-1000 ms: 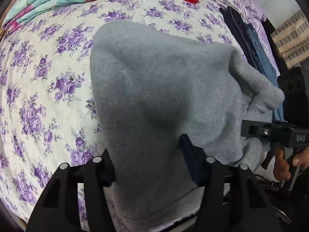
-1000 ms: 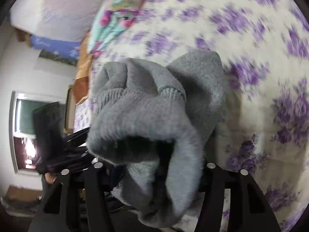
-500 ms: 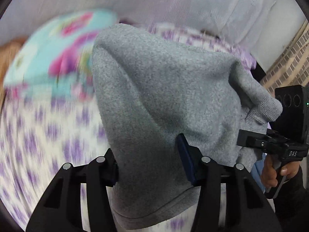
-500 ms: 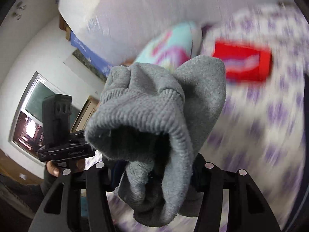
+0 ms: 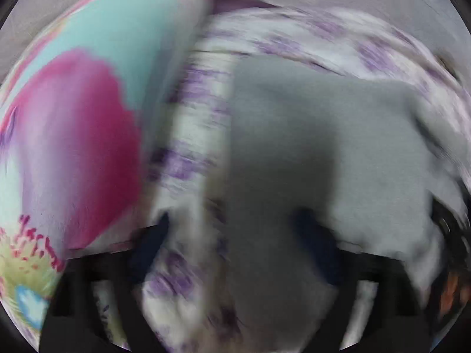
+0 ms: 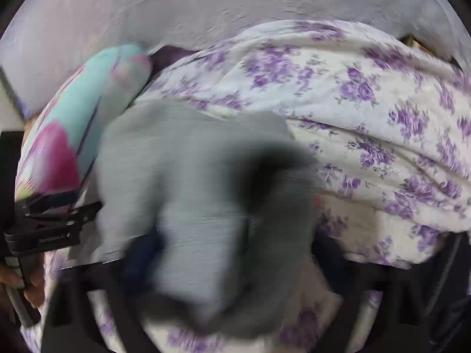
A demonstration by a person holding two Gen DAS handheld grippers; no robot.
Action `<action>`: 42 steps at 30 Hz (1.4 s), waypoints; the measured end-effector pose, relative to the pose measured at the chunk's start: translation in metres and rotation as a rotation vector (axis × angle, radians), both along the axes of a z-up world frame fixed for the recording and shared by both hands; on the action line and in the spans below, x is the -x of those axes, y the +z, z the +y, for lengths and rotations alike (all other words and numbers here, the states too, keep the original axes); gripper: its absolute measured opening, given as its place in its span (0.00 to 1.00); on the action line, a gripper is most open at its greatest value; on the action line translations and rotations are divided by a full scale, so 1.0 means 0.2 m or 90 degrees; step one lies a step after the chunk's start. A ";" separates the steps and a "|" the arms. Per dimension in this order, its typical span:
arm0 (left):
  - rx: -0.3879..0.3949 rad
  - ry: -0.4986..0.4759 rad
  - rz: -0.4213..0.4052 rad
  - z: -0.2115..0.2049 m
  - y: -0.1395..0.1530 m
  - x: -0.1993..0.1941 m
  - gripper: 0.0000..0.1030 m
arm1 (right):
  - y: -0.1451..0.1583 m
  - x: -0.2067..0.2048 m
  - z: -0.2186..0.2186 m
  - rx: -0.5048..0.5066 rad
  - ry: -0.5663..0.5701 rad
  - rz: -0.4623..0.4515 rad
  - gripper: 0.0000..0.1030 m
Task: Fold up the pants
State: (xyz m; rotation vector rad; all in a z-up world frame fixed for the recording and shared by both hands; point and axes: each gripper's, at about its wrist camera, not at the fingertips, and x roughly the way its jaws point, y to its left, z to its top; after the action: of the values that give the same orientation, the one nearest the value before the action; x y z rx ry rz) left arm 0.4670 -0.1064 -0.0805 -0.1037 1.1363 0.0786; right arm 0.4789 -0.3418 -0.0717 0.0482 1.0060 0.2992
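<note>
- Grey fleece pants (image 5: 294,153), one pair, hung bunched between both sets of jaws above the bed (image 6: 368,94).
- Left gripper (image 5: 235,244): jaws appeared clenched on the fabric, though blur made this uncertain.
- Right gripper (image 6: 232,253): jaws grasped a thick cuffed wad.
- Risk, as I judged it: a fast swing could have slipped the cloth from either grip, or landed it crumpled.
- Counted: two grippers, one floral quilt (image 5: 73,117) left of the jaws.
</note>
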 end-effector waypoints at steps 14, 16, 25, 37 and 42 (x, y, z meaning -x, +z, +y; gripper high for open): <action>-0.047 -0.084 -0.042 -0.04 0.23 0.17 0.89 | 0.22 0.24 -0.04 -0.022 -0.059 -0.043 0.97; -0.051 -0.087 -0.066 -0.04 0.32 0.30 0.91 | 0.29 0.36 -0.06 -0.011 -0.067 -0.063 0.97; -0.029 -0.065 -0.107 -0.01 0.60 0.95 0.95 | 0.47 1.07 -0.04 0.062 -0.117 -0.067 0.97; -0.009 -0.069 -0.136 0.07 0.77 1.56 0.95 | 0.62 1.61 0.14 0.061 -0.121 -0.074 0.97; -0.013 -0.067 -0.134 0.11 0.78 1.68 0.95 | 0.67 1.75 0.23 0.065 -0.104 -0.085 0.97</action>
State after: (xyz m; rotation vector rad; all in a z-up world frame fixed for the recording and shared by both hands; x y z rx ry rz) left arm 0.1307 -0.0853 0.0759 -0.0330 0.9283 -0.0135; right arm 0.1286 -0.2950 0.0619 0.0174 0.8774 0.1000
